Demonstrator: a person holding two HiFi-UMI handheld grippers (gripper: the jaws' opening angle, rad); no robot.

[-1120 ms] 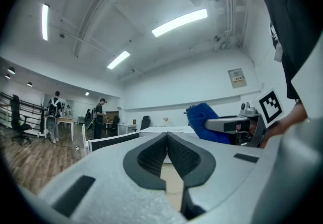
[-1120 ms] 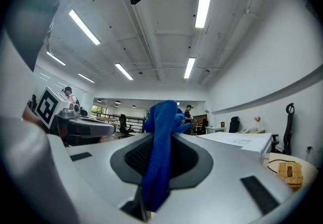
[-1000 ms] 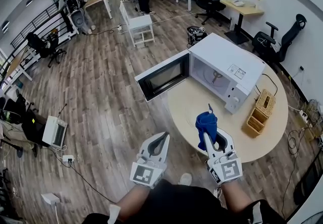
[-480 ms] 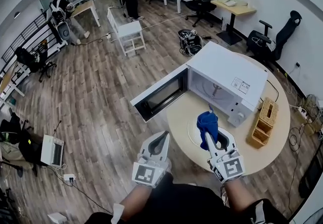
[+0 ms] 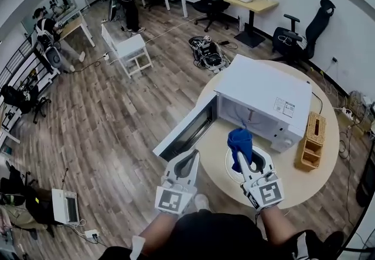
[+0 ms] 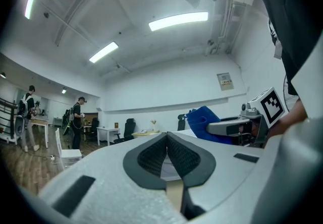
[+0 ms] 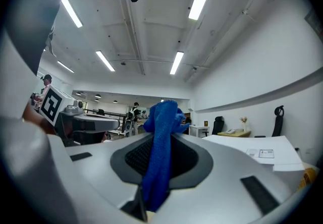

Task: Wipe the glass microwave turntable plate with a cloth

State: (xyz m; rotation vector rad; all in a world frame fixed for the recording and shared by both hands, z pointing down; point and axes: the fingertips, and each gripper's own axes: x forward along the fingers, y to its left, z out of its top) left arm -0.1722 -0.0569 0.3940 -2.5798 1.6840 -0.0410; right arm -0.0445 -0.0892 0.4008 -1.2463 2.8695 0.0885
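On the round table [image 5: 293, 185], in front of the white microwave [image 5: 263, 98], lies the glass turntable plate [image 5: 232, 166], partly hidden under my right gripper. That right gripper [image 5: 242, 153] is shut on a blue cloth [image 5: 240, 142], which sticks up from its jaws above the plate; whether it touches the plate I cannot tell. The cloth [image 7: 161, 152] fills the jaws in the right gripper view. My left gripper [image 5: 190, 156] hangs off the table's left edge, shut with nothing in it; its jaws meet in the left gripper view [image 6: 166, 137].
The microwave door [image 5: 187, 130] stands wide open, swung left over the table's edge. A wicker box [image 5: 310, 142] sits right of the microwave. Office chairs, desks and people stand further back on the wooden floor.
The head view has moved closer to the table. The plate now lies under the right gripper. Both grippers keep their pose, the cloth still held.
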